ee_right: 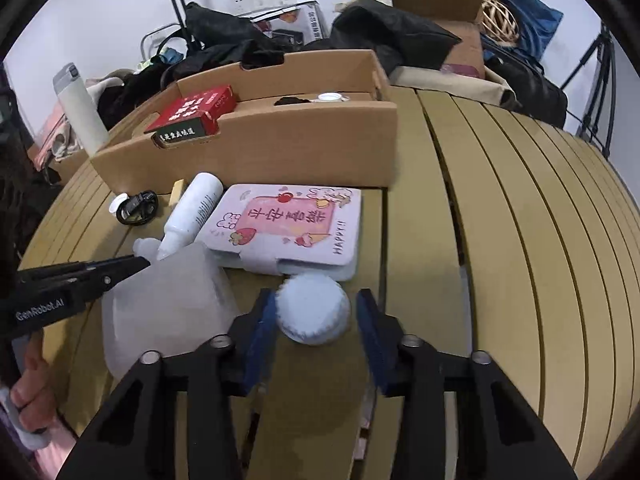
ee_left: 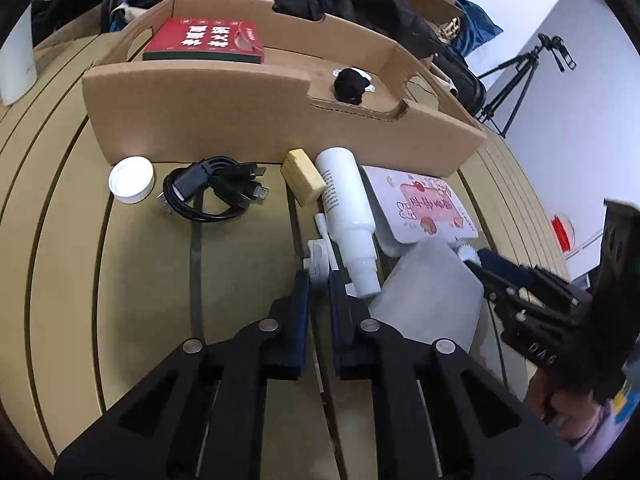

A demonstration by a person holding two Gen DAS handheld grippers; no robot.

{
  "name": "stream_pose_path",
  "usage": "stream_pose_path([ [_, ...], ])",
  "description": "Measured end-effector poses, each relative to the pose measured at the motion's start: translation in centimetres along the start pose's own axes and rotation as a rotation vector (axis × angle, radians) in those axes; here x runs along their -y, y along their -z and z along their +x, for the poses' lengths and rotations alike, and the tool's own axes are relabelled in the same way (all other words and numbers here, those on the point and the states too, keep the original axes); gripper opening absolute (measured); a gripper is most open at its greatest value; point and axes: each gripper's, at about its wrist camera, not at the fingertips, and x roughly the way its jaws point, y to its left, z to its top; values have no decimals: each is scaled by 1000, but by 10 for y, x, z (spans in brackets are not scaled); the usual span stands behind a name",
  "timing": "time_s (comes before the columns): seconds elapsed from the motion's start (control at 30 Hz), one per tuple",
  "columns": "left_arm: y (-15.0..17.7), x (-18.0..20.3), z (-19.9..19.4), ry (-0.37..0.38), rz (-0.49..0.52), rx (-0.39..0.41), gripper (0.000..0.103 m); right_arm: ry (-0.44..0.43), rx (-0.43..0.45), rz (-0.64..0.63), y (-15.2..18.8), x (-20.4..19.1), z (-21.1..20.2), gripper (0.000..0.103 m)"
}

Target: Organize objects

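Both grippers work at the translucent white plastic jug (ee_right: 168, 304) lying on the slatted table (ee_right: 500, 240).

The left gripper (ee_left: 320, 280) (marked "GenRobot.AI") is clamped on the jug's handle; the right gripper (ee_right: 316, 312) gapes around its white cap (ee_right: 312, 308), before the "HAPPY!!" case (ee_right: 288, 228).

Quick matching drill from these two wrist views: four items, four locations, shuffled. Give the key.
Items
1. red box
2. white round lid
3. white cap
4. pump piece

Places
A. between the open right gripper's fingers
B. inside the cardboard tray
C. at the tips of the nearly closed left gripper
D. on the table, left of the black cable

Pairs: 1-B, 2-D, 3-A, 4-C
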Motion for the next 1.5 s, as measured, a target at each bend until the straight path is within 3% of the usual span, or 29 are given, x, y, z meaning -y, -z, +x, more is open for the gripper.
stream_pose_path([
  [0.23,1,-1,-17,-28,-34,22,6,3,6,21,10,4,-13,40],
  [0.33,8,7,-57,-30,-15,63,6,10,29,39,12,9,-43,40],
  [0.4,18,18,-93,-76,28,102,6,9,52,47,15,10,-73,40],
  [0.57,65,45,-191,-122,141,187,6,4,110,63,42,3,-162,40],
  [0.67,107,51,-244,-70,130,206,6,-26,153,71,68,-9,-215,40],
  [0.8,150,60,-277,-64,104,203,6,-67,188,42,106,-34,-266,40],
  [0.9,161,72,-287,-70,152,210,6,-80,202,-10,126,-55,-284,40],
  [1.0,160,79,-292,-73,172,245,6,-58,229,-50,135,-67,-297,40],
  [1.27,147,73,-281,-32,140,203,6,-74,245,-55,132,-62,-300,40],
  [1.4,89,72,-281,-35,160,215,6,-121,205,-57,99,-50,-279,40],
  [1.5,19,78,-274,-62,220,208,6,-164,230,-130,35,-40,-268,40],
])
